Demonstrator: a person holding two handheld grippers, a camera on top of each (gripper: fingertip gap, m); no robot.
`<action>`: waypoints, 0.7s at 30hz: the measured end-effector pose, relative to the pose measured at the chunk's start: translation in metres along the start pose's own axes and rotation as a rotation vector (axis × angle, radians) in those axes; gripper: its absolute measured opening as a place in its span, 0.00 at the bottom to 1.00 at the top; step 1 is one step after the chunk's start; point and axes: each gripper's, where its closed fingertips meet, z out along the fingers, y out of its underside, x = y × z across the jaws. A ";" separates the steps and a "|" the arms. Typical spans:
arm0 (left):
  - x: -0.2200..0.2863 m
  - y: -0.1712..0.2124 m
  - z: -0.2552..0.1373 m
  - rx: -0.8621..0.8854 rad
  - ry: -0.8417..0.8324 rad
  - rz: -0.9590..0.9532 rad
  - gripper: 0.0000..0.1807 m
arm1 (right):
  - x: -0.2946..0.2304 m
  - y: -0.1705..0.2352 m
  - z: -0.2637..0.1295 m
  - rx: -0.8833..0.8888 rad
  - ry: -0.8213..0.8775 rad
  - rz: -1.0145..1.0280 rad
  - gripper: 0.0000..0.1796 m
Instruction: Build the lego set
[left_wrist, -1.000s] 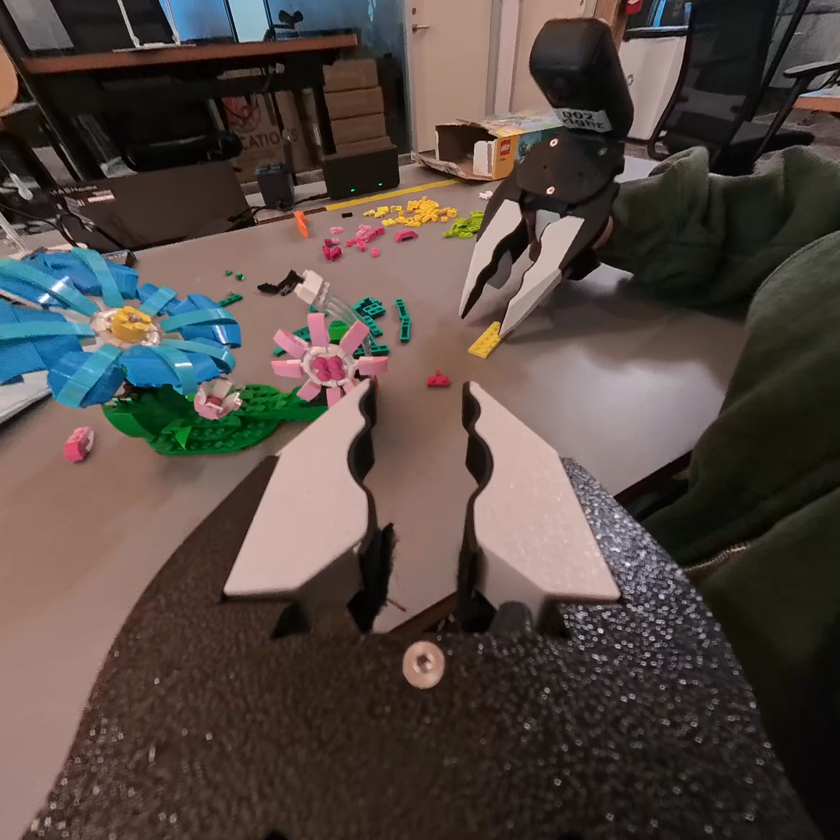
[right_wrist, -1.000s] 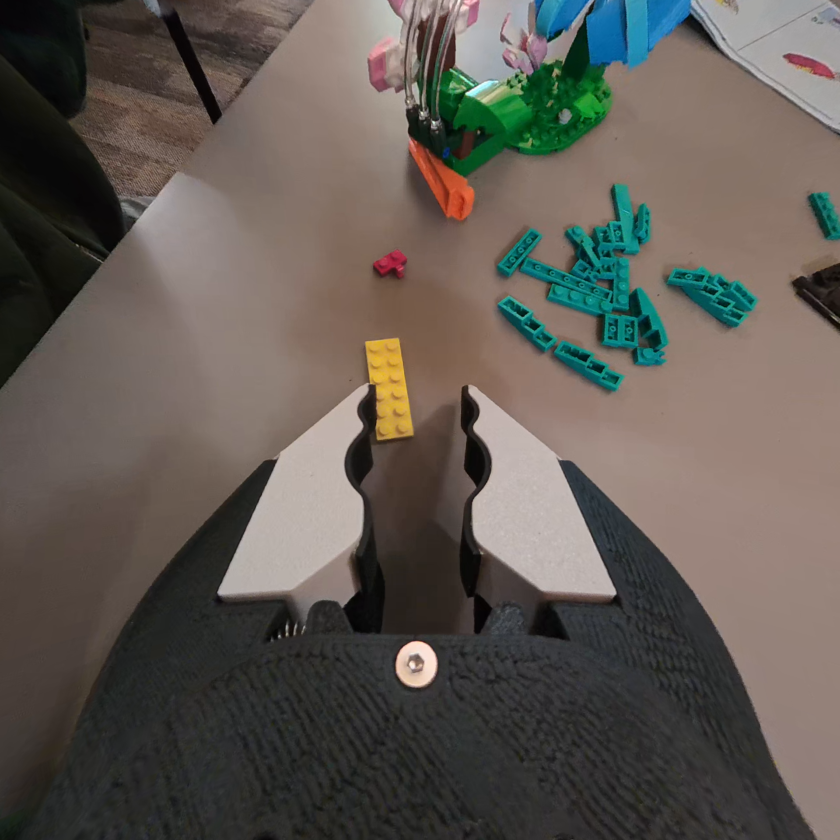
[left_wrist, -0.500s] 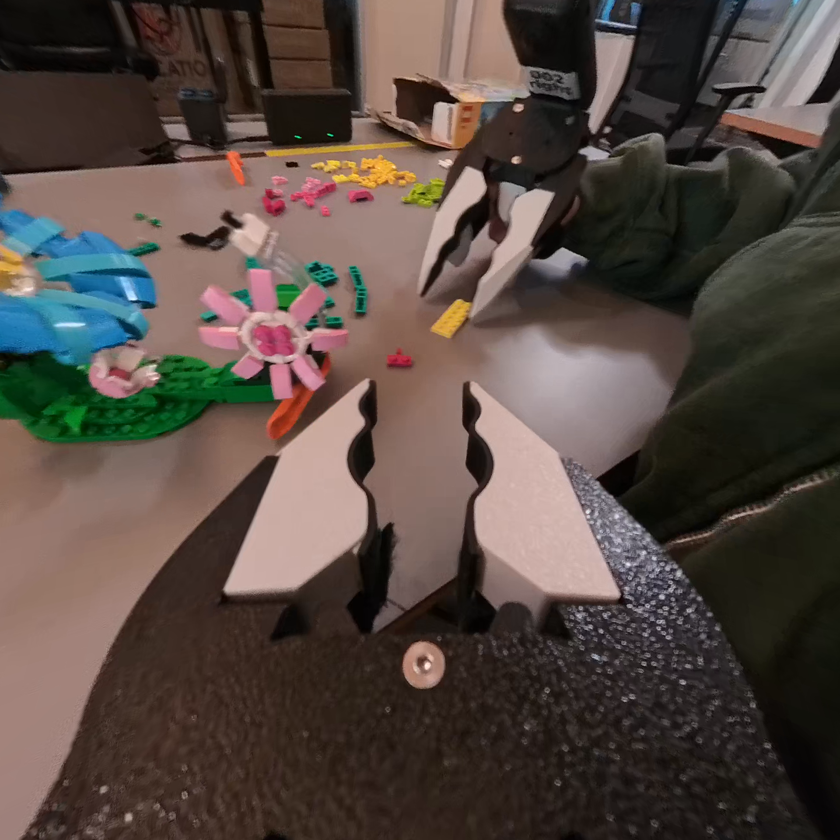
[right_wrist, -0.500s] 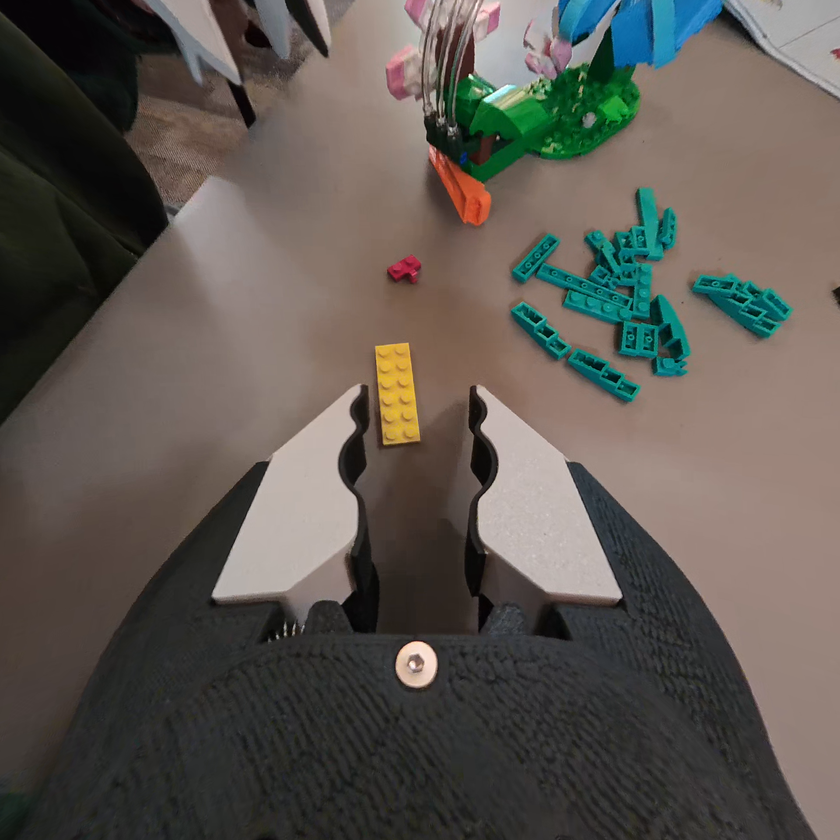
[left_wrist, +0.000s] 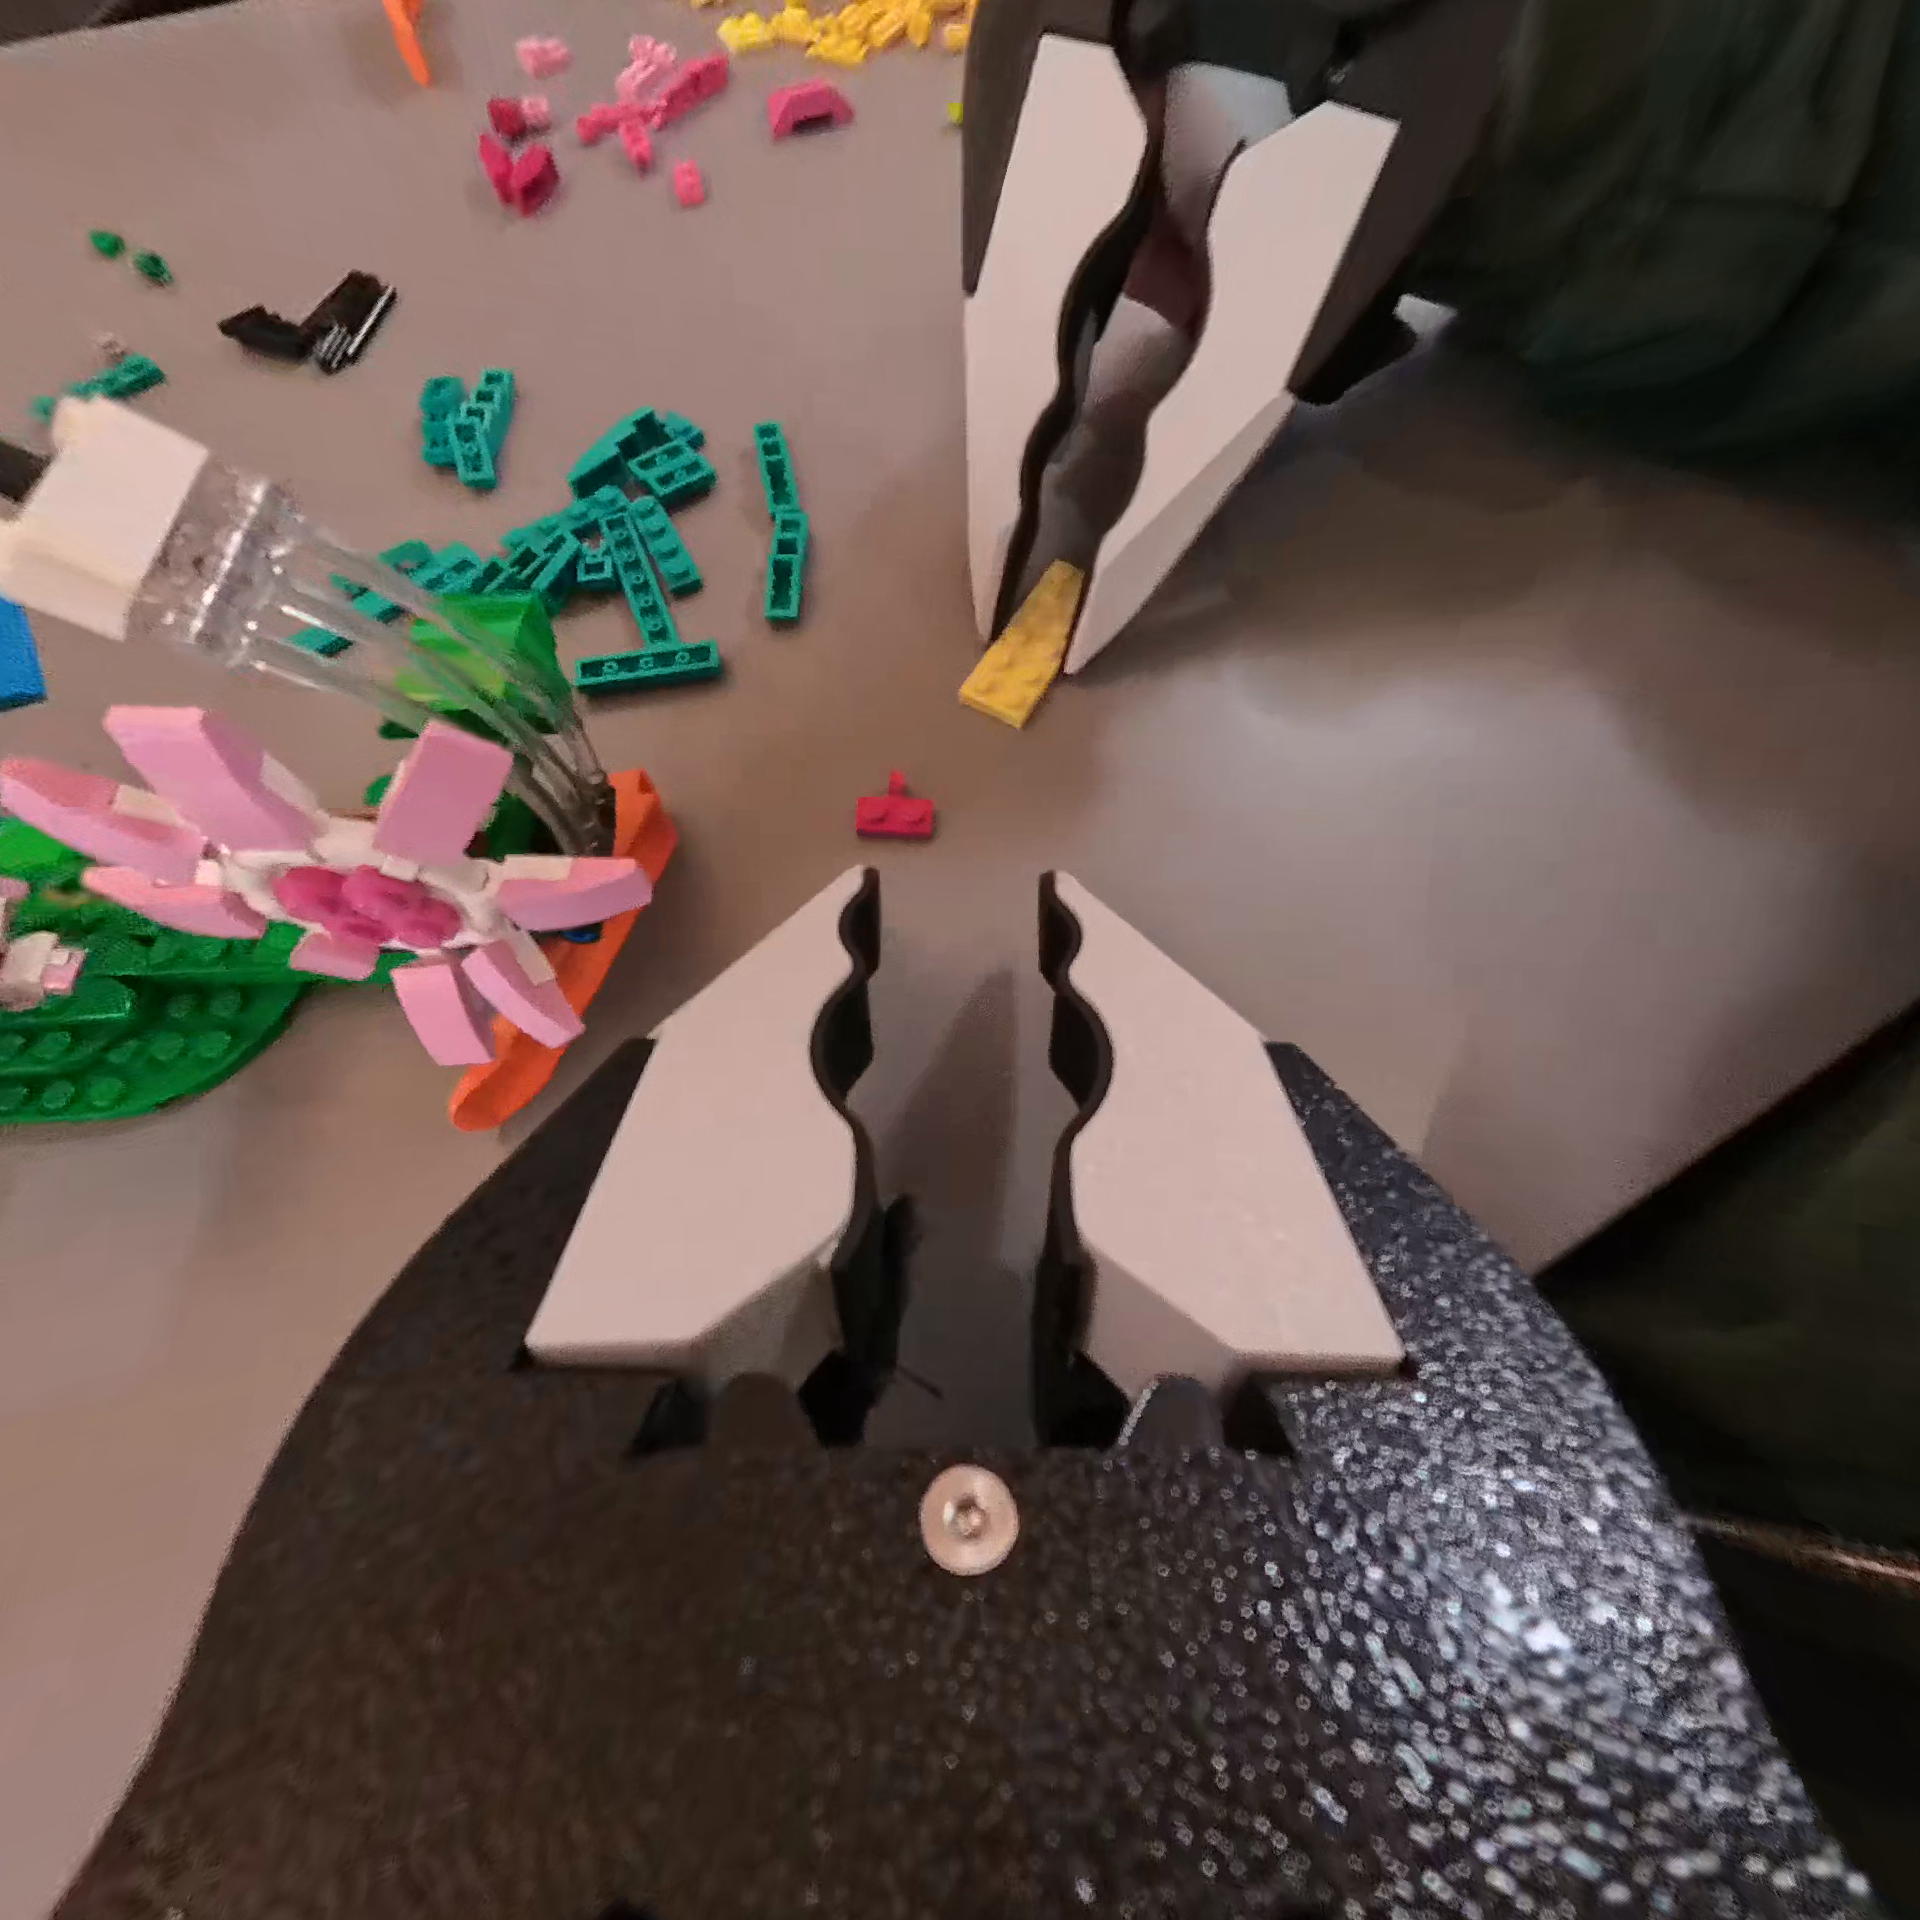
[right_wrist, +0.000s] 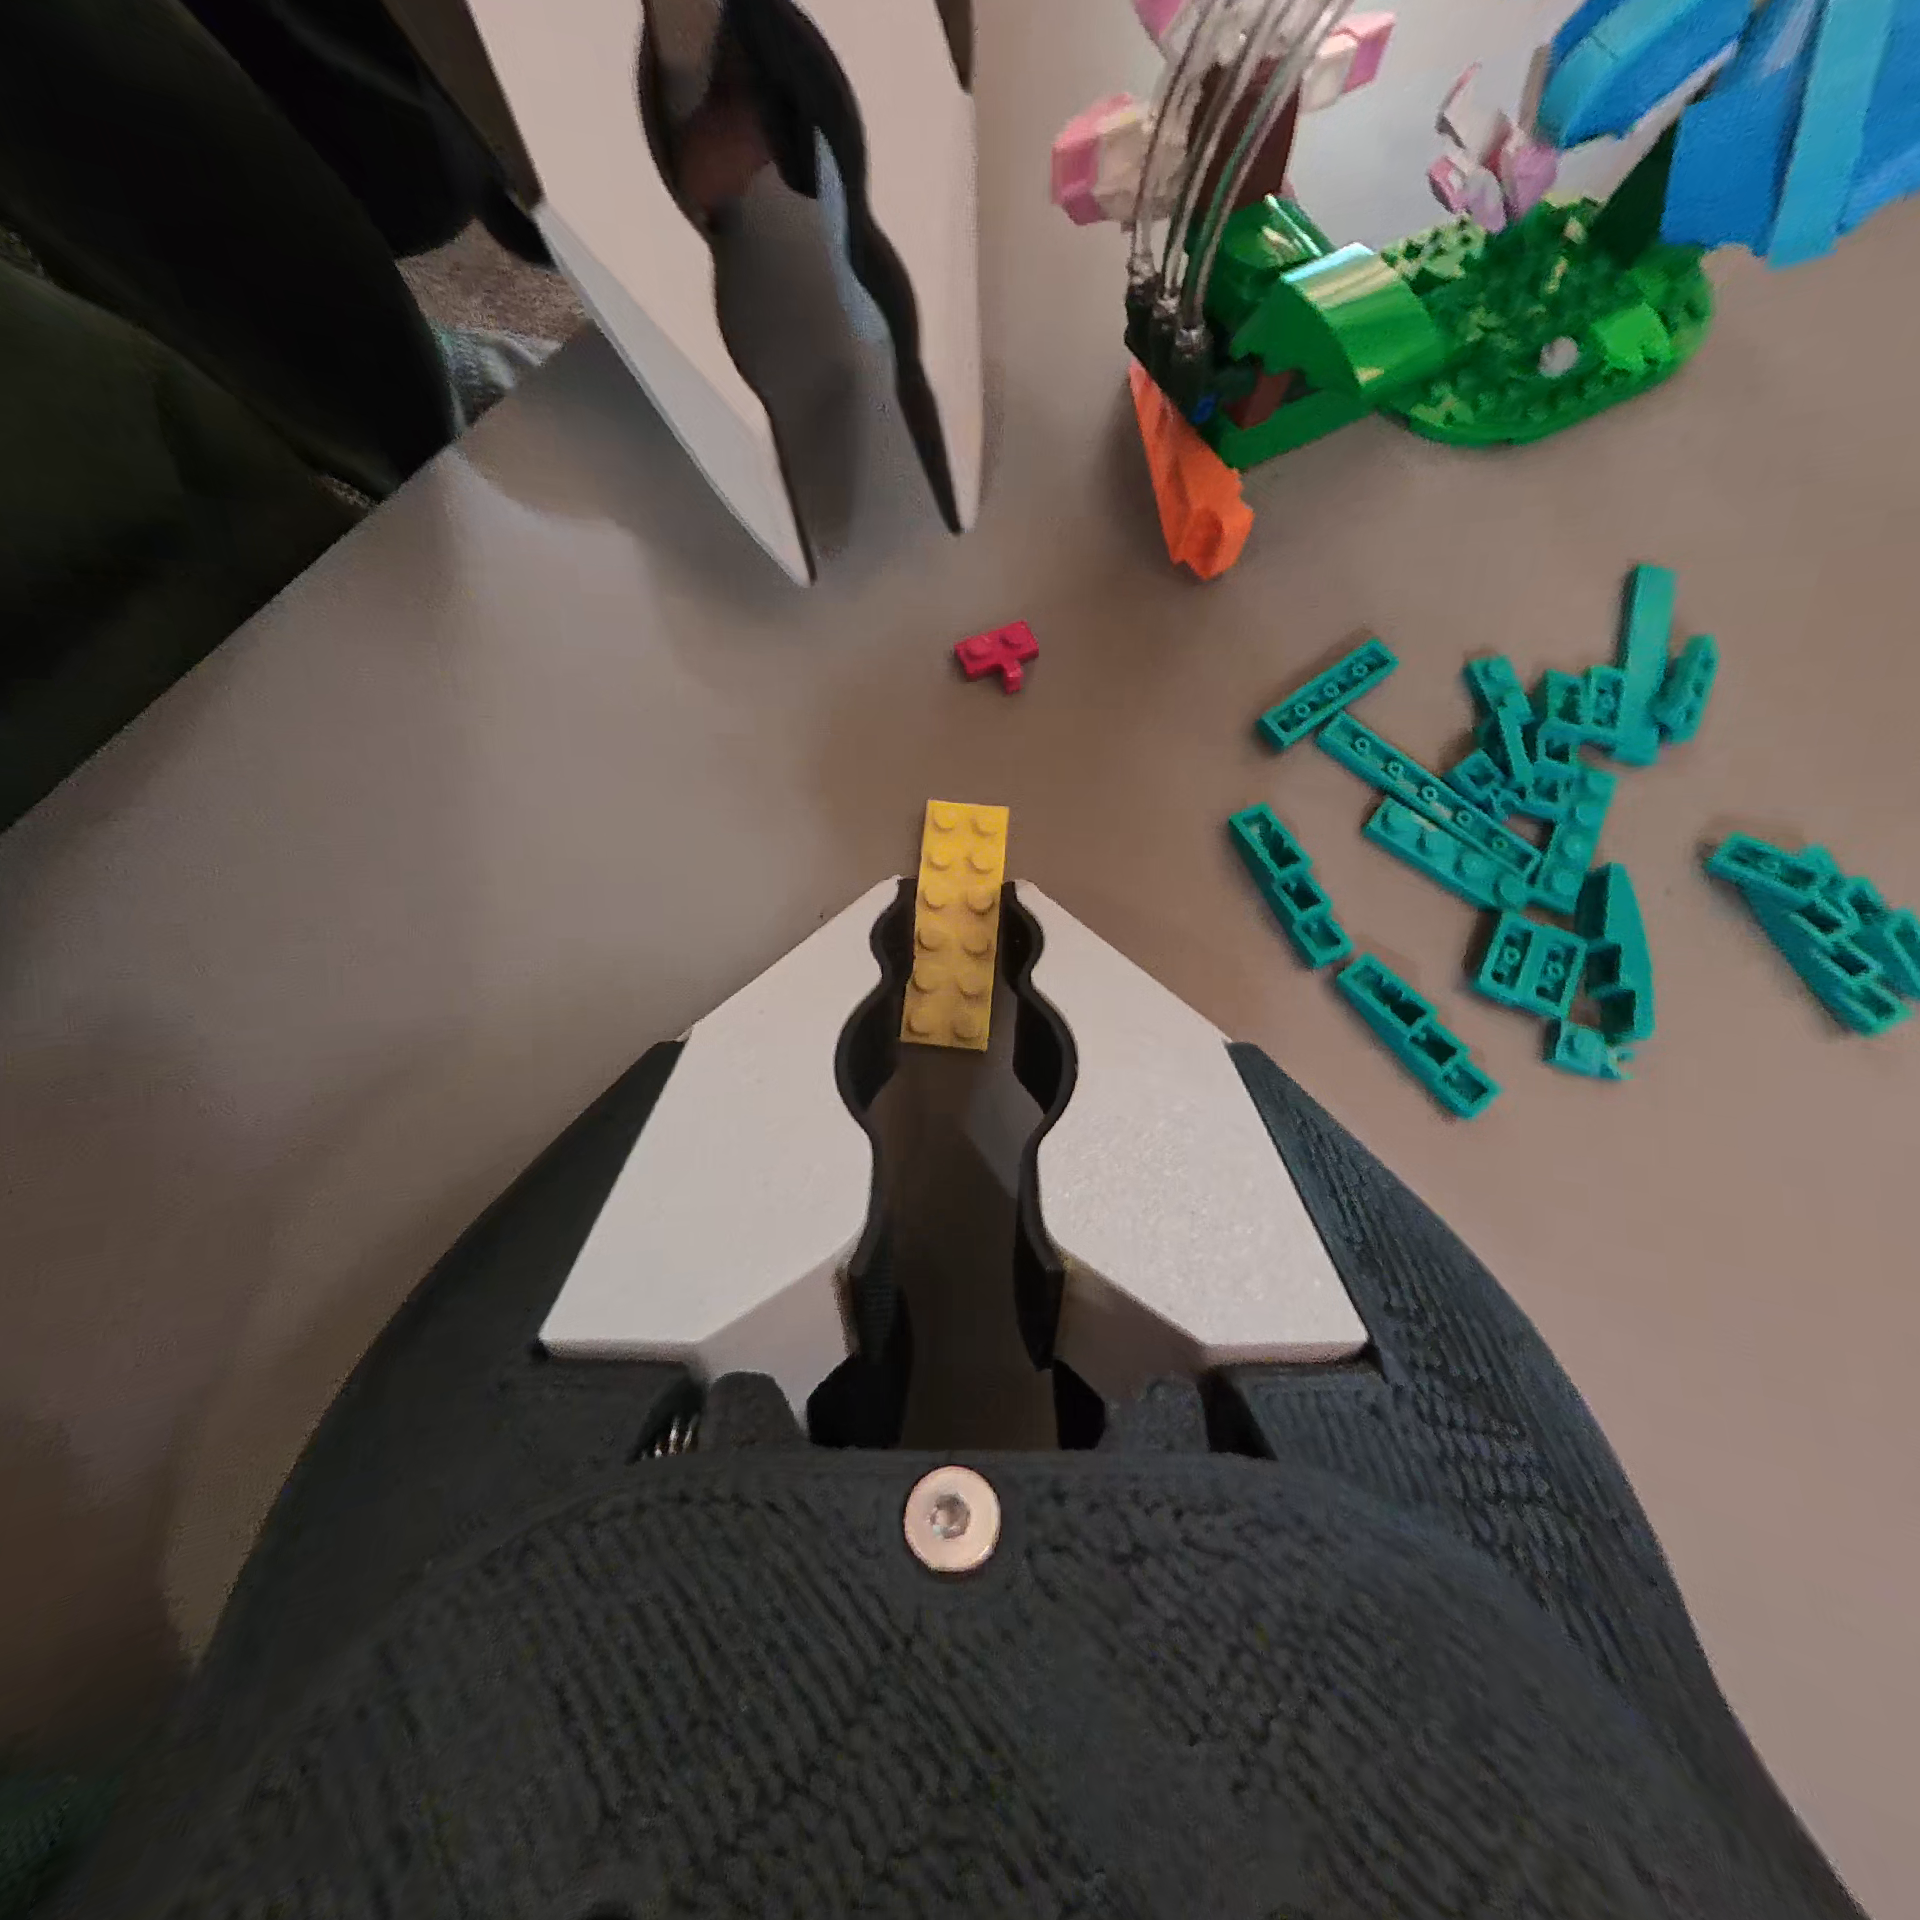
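Right gripper (right_wrist: 958, 888) closed down on a yellow two-by-six plate (right_wrist: 957, 923), fingertips pressed against its two long edges, the near two-thirds of the plate lying between the wavy black pads and the far end poking out past the tips. Seen from the left wrist view, same right gripper (left_wrist: 1034, 644) pointing steeply down at the grey table (left_wrist: 1455, 790), the yellow two-by-six plate (left_wrist: 1020, 655) pinched at the very tips; lifted or resting on the surface, cannot be told. Left gripper (left_wrist: 956, 883) empty, fingers parted by a moderate gap, hovering just short of a small dark-red clip plate (left_wrist: 896, 812) that lies flat on the table between the two grippers. In the right wrist view, left gripper (right_wrist: 883, 556) coming in from the top, tips apart, close above the small dark-red clip plate (right_wrist: 997, 655), which sits just beyond the yellow plate's far end. To the left gripper's left, a pink flower (left_wrist: 343, 894) on a bright green base (left_wrist: 114, 1049), with an orange wedge piece (left_wrist: 582, 966) at its near edge and clear curved tubes (left_wrist: 416, 634) arching up to a white block (left_wrist: 99, 520). Loose teal plates (left_wrist: 623, 530) scattered farther off, black pieces (left_wrist: 312, 317) beyond them, then pink bricks (left_wrist: 623, 109) and yellow bricks (left_wrist: 831, 21) at the far edge. Blue petals (right_wrist: 1745, 125) above the green base in the right wrist view. Dark green sleeve (left_wrist: 1714, 187) behind the right gripper.
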 end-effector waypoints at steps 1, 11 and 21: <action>-0.002 0.001 0.003 -0.011 -0.019 -0.002 0.17 | 0.000 -0.001 0.002 0.004 -0.018 -0.014 0.08; -0.005 -0.006 0.021 -0.055 -0.069 -0.004 0.20 | -0.003 -0.005 0.006 0.022 -0.071 -0.079 0.08; 0.023 -0.004 0.016 -0.074 0.053 -0.090 0.16 | -0.004 -0.004 0.004 0.023 -0.052 -0.085 0.08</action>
